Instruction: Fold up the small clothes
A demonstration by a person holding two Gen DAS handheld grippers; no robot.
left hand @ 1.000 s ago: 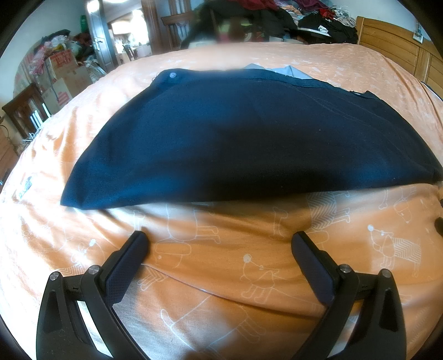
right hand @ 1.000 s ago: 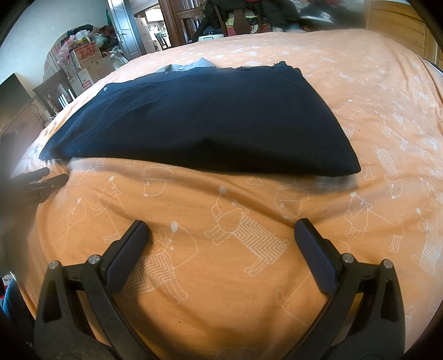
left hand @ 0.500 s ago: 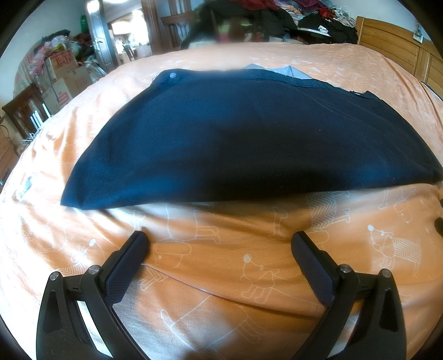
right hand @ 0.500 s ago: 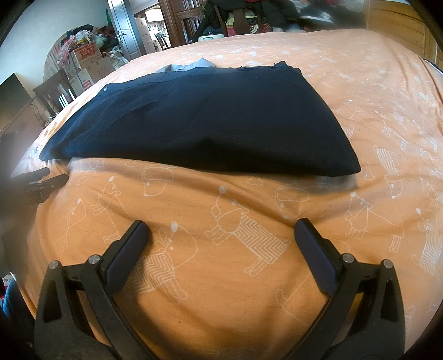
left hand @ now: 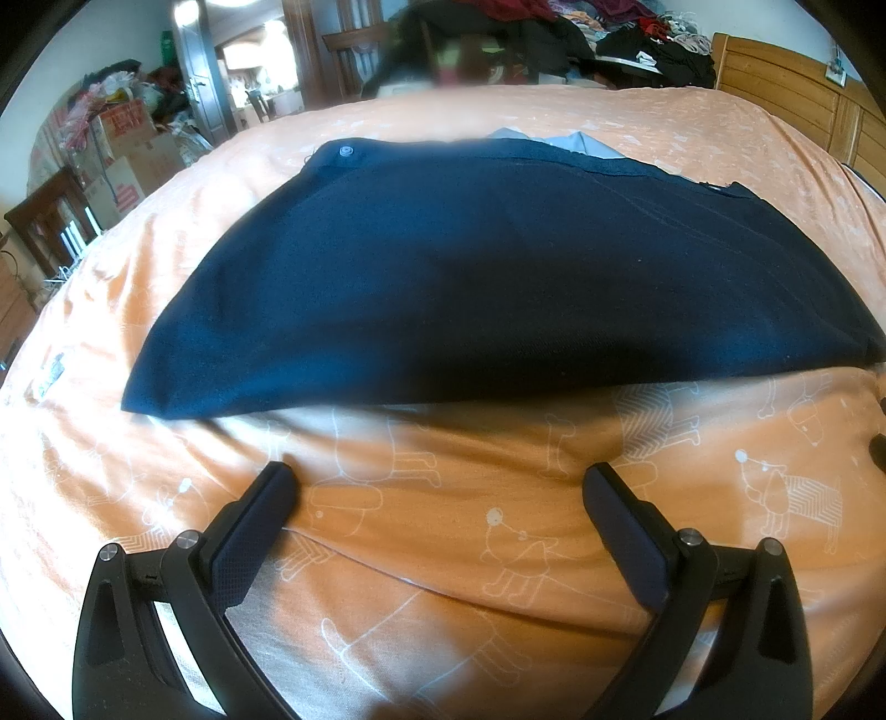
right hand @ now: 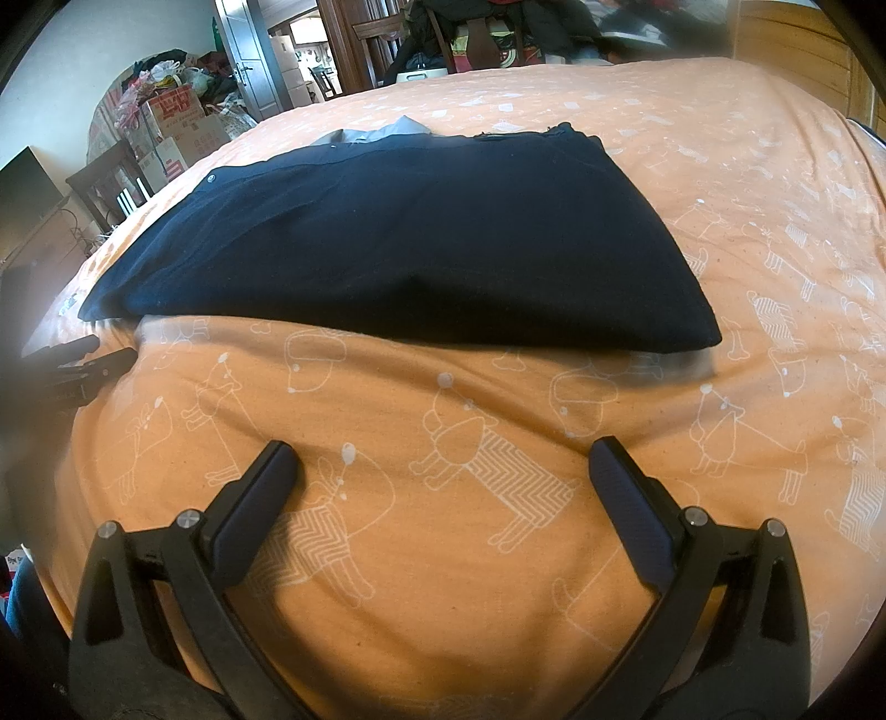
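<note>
A dark navy garment (left hand: 498,271) (right hand: 410,243) lies folded flat on the orange bed cover, with a snap button (left hand: 346,150) at its far left corner and a strip of pale grey cloth (left hand: 576,141) showing past its far edge. My left gripper (left hand: 437,484) is open and empty, resting on the cover just short of the garment's near fold. My right gripper (right hand: 443,465) is also open and empty, a little further back from the garment's near right part. The left gripper's fingers (right hand: 88,365) show at the left edge of the right wrist view.
The orange bed cover (right hand: 747,183) with white dog drawings spreads all round. A wooden headboard (left hand: 797,94) rises at the right. Piled clothes (left hand: 554,39) lie beyond the bed. Cardboard boxes (left hand: 133,155), a dark chair (right hand: 111,177) and a doorway (right hand: 260,55) stand at the left.
</note>
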